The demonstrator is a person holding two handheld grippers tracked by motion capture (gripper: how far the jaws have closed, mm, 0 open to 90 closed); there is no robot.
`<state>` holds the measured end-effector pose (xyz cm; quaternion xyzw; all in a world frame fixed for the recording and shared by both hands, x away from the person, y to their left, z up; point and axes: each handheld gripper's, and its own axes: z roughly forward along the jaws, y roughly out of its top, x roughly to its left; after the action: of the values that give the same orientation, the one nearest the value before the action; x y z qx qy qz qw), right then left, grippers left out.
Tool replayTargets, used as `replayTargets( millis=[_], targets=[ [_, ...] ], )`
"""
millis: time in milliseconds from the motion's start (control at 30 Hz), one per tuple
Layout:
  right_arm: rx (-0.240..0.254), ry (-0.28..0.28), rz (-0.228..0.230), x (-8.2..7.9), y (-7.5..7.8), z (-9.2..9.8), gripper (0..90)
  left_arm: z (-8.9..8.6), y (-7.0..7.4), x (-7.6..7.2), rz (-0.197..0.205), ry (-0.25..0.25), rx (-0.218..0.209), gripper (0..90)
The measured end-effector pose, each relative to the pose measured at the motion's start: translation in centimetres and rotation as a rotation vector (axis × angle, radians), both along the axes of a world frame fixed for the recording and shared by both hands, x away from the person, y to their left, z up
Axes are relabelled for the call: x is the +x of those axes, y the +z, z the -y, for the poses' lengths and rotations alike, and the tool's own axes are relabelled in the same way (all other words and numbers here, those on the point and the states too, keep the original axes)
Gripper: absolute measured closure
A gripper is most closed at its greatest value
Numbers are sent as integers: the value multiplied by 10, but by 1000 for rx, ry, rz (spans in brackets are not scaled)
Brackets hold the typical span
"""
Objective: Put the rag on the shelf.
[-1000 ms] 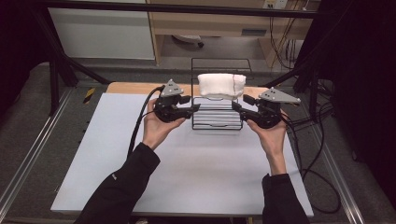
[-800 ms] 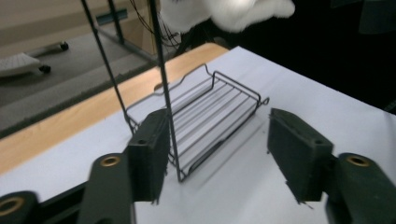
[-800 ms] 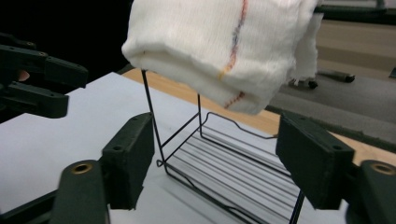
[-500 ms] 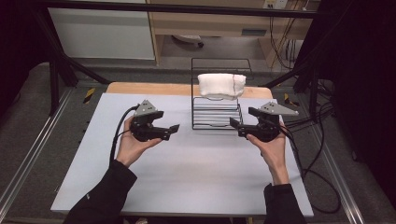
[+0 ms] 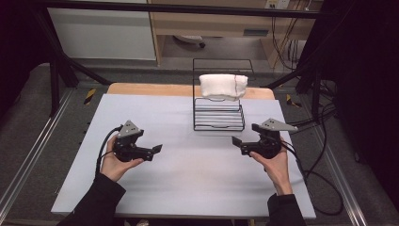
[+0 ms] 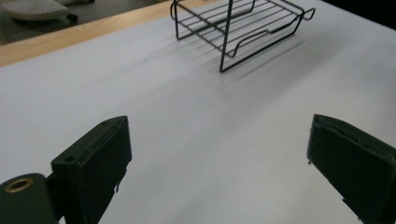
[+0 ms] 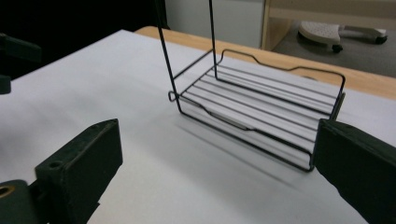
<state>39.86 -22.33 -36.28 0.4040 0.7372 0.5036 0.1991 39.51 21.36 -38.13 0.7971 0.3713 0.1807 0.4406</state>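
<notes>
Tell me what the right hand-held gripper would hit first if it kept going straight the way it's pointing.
Probably the wire rack. In the right gripper view, it sits ahead between the open jaws of the right hand-held gripper. From above, though, that gripper points more towards the left hand-held gripper, so it might pass in front of the rack.

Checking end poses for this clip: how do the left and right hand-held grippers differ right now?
The left hand-held gripper sits far left of the wire rack, while the right hand-held gripper sits just below the rack's right corner. The left points right; the right points left. Both are open, empty, and held over the white tabletop.
</notes>
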Motion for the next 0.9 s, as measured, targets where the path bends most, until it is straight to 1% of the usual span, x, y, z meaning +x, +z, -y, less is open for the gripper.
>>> replayTargets(
  millis=[100,233,267,333,433,533,600,700,733,800,900],
  targets=[
    [-2,5,-13,-3,-9,2,16,-7,-8,-5,-5,5,-5,72],
    [-3,25,-46,-6,-22,3,8,-17,-16,-12,-9,12,-13,76],
    [-6,28,-55,-7,-25,4,8,-20,-18,-14,-9,9,-5,76],
    [-6,30,-64,-9,-31,5,8,-26,-22,-18,-11,4,-3,76],
    [-2,29,-85,-12,-39,9,8,-36,-29,-23,-10,13,-11,76],
    [-10,25,-101,-16,-48,15,8,-45,-36,-27,-15,12,-3,76],
    [-10,19,-118,-19,-53,18,8,-51,-39,-30,-18,10,2,76],
    [-14,20,-124,-23,-60,24,8,-58,-43,-33,-15,8,1,77],
    [-9,22,-133,-25,-62,26,8,-60,-44,-35,-15,9,-5,77],
    [-18,30,-135,-28,-67,30,8,-63,-47,-36,-12,7,-5,79],
    [-20,38,-154,-33,-73,33,8,-66,-50,-38,-16,4,-4,81]
  ],
)
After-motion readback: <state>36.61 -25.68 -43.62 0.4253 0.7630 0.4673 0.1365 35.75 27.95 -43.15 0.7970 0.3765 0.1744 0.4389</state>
